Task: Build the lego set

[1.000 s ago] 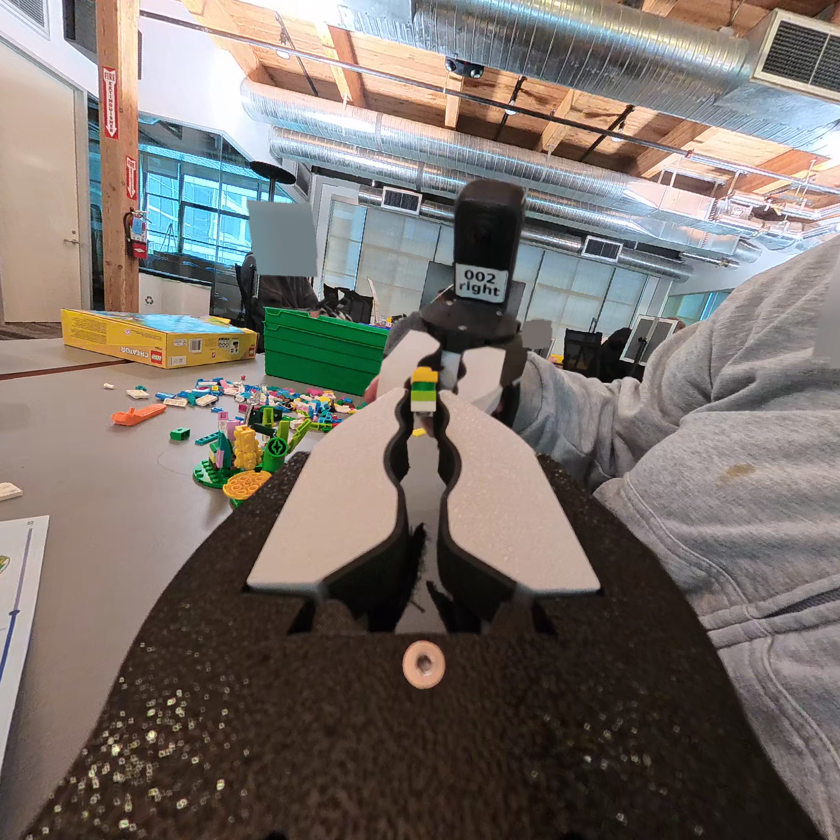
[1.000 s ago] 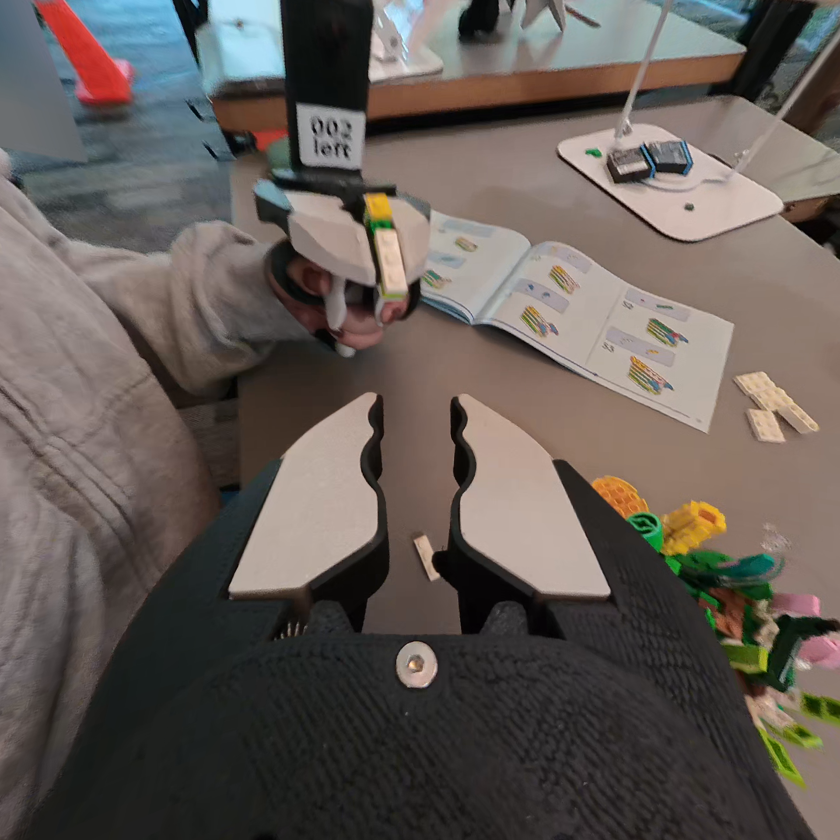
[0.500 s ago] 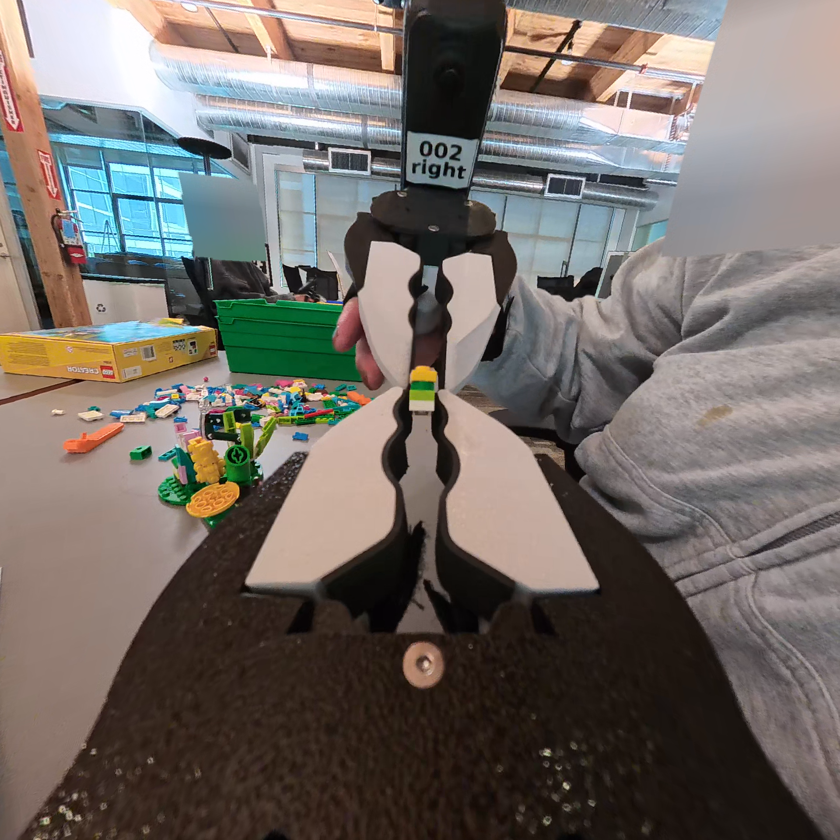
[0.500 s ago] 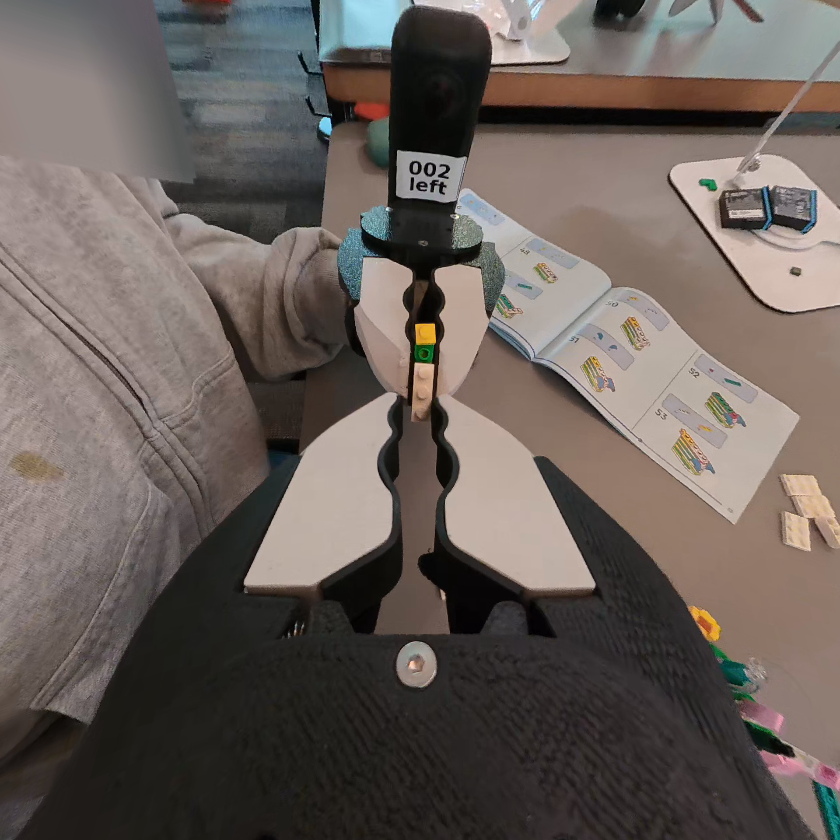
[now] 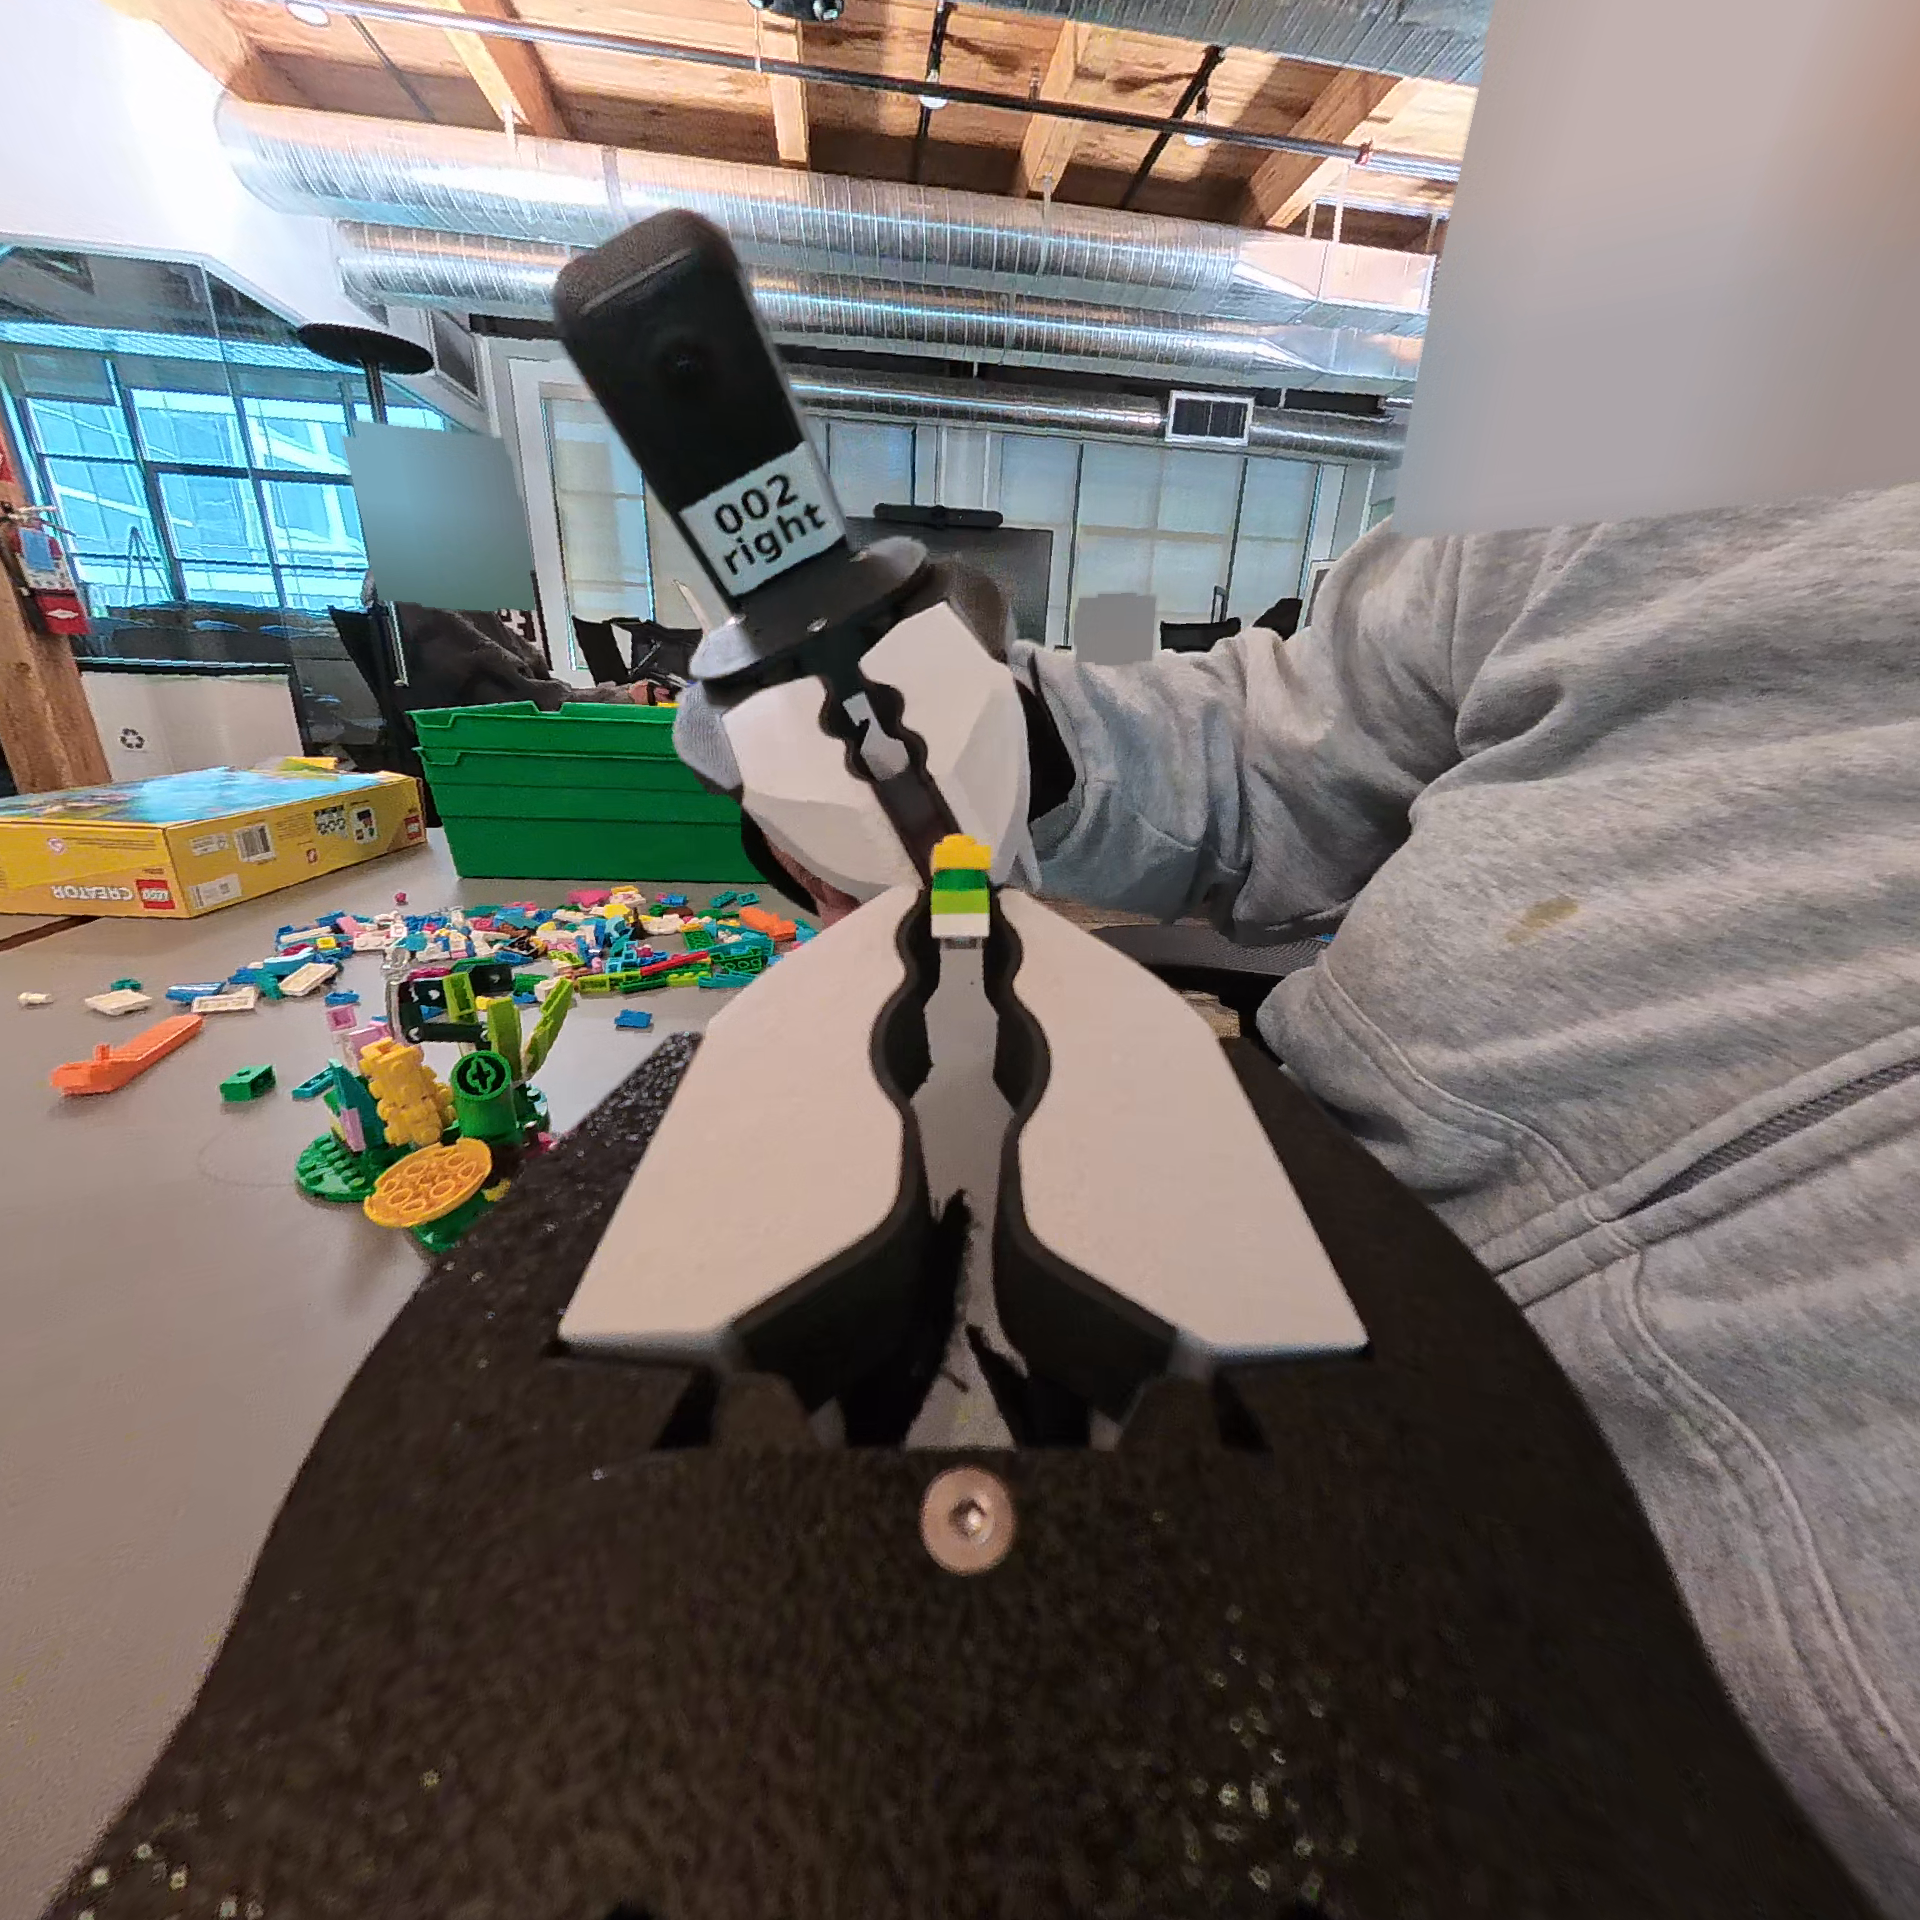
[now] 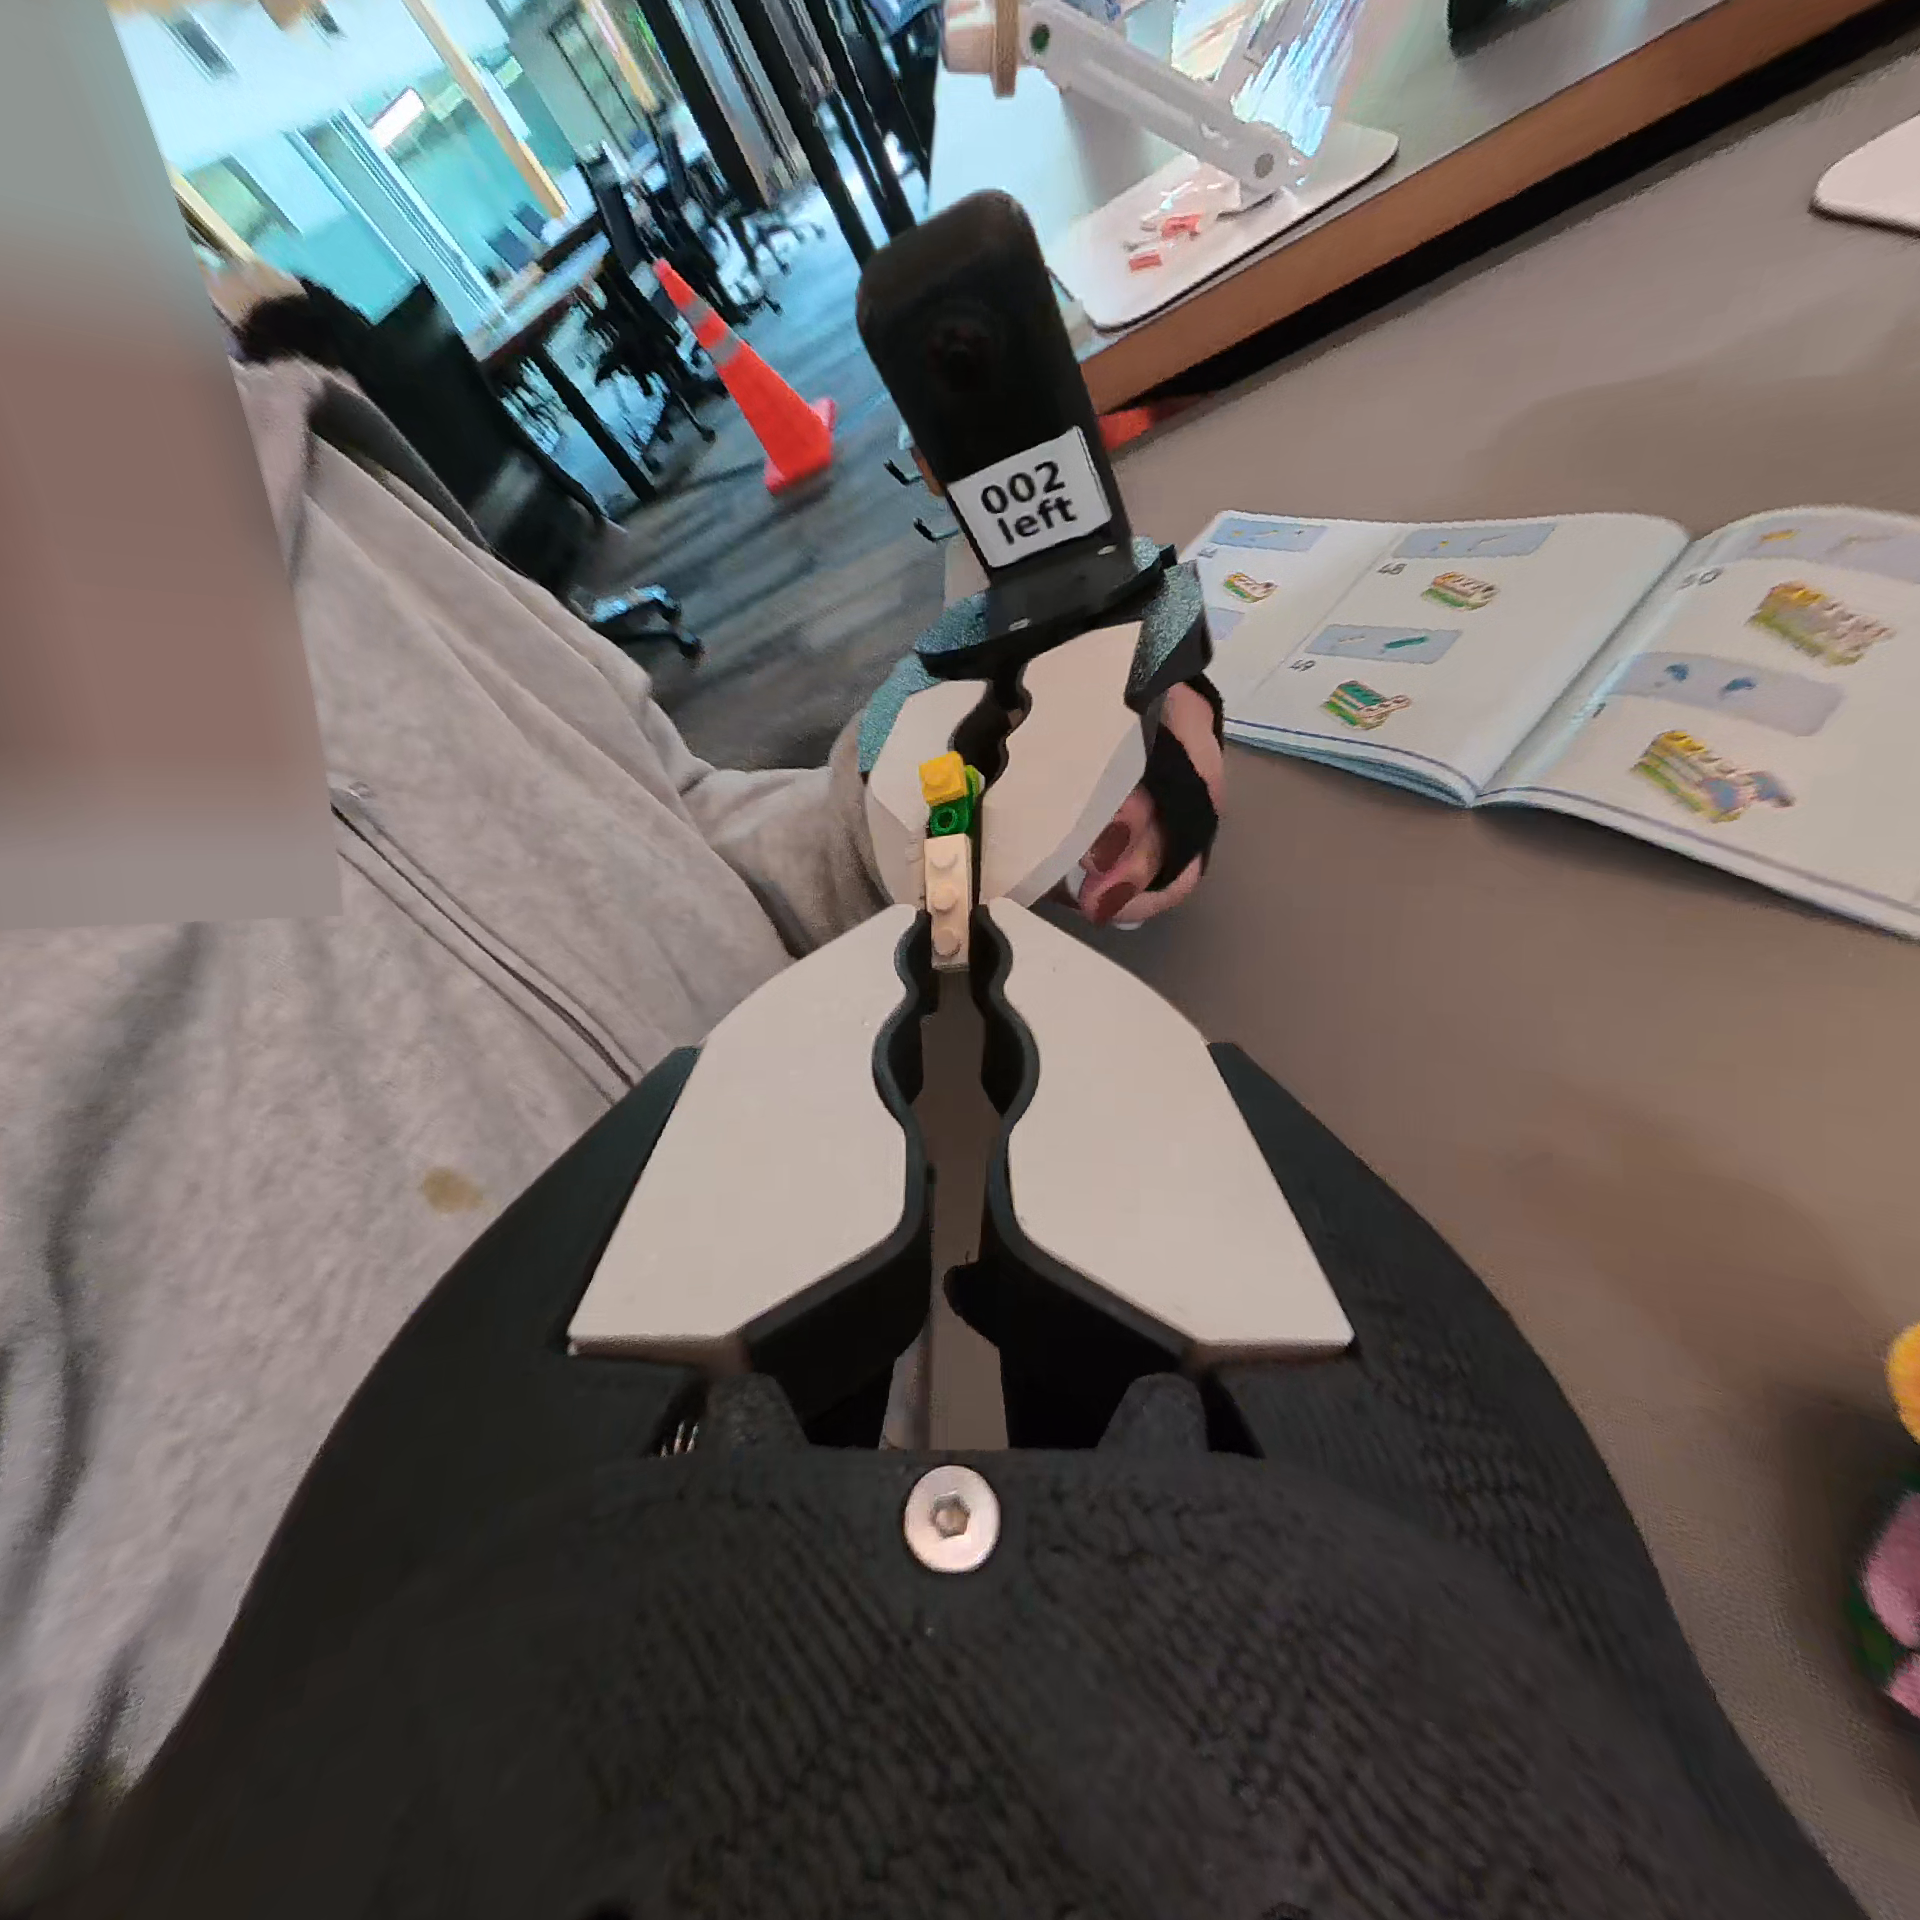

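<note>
My left gripper (image 5: 961, 920) is shut on a small brick stack (image 5: 960, 883) with yellow, green, lime and white layers, held in the air in front of a person's grey sweatshirt. In the right wrist view, the left gripper (image 6: 977, 831) holds the yellow brick (image 6: 940, 774) and green brick (image 6: 948, 818). A white plate (image 6: 948, 883) reaches out from them. My right gripper (image 6: 951, 930) is shut on the near end of that white plate. In the left wrist view, the right gripper (image 5: 920, 852) meets mine tip to tip, tilted to the left.
Green bins (image 5: 561, 790), a yellow box (image 5: 208, 831), a spread of loose bricks (image 5: 499, 935), a flower model (image 5: 416, 1122) and an orange piece (image 5: 125, 1055) are on the grey table. An open instruction booklet (image 6: 1558, 665) lies to the right. An orange cone (image 6: 769, 395) stands on the floor. The tips of both grippers are at nearly the same place. The flower model (image 5: 416, 1122) is about 20 centimetres from both grippers' fingertips.
My right gripper came up to the left gripper from open and closed on the end of the white plate. Both grippers have since tilted; the left kept its hold on the stack.
</note>
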`<state>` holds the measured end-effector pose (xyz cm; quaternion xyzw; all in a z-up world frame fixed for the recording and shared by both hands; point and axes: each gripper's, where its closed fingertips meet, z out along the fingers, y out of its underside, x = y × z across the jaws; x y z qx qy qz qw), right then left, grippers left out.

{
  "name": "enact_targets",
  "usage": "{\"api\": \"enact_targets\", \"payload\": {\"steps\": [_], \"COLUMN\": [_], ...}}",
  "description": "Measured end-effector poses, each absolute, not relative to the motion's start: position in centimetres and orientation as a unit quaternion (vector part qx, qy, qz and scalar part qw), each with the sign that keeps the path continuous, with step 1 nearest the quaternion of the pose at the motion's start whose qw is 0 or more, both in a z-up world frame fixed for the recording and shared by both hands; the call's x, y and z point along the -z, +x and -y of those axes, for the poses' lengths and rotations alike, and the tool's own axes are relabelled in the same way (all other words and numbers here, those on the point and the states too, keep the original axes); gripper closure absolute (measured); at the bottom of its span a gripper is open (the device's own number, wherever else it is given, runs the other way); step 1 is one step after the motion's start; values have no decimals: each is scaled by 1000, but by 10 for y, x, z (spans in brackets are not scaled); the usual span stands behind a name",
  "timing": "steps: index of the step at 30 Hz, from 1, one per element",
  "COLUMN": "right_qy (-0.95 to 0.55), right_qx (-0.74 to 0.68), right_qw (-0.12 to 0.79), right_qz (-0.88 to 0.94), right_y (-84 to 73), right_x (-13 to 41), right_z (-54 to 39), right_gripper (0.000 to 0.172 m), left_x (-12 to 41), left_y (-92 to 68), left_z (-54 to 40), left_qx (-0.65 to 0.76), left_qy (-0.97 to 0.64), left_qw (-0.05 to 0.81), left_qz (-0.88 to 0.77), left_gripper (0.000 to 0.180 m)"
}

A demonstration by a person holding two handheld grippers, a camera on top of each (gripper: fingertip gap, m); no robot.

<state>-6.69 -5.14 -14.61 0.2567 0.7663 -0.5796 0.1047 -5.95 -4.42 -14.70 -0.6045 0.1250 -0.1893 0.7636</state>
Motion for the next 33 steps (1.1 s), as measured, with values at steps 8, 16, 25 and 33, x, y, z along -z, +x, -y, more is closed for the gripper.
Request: {"api": "enact_targets", "payload": {"steps": [8, 16, 25, 33], "right_qy": [155, -55, -126, -72], "right_qx": [558, 379, 344, 359], "right_qw": [7, -147, -140, -57], "right_qz": [-815, -912, -920, -929], "right_y": [-59, -46, -35, -33], "right_x": [149, 164, 162, 160], "right_z": [50, 52, 59, 53], "right_gripper": [151, 141, 150, 172], "left_x": [152, 154, 153, 153], "left_y": [-57, -37, -22, -31], "left_z": [42, 46, 54, 53], "left_qx": [296, 420, 477, 451], "left_qy": [-613, -601, -588, -587], "left_qw": [728, 673, 641, 662], "left_qz": [-87, -97, -127, -115], "left_gripper": [172, 172, 172, 173]}}
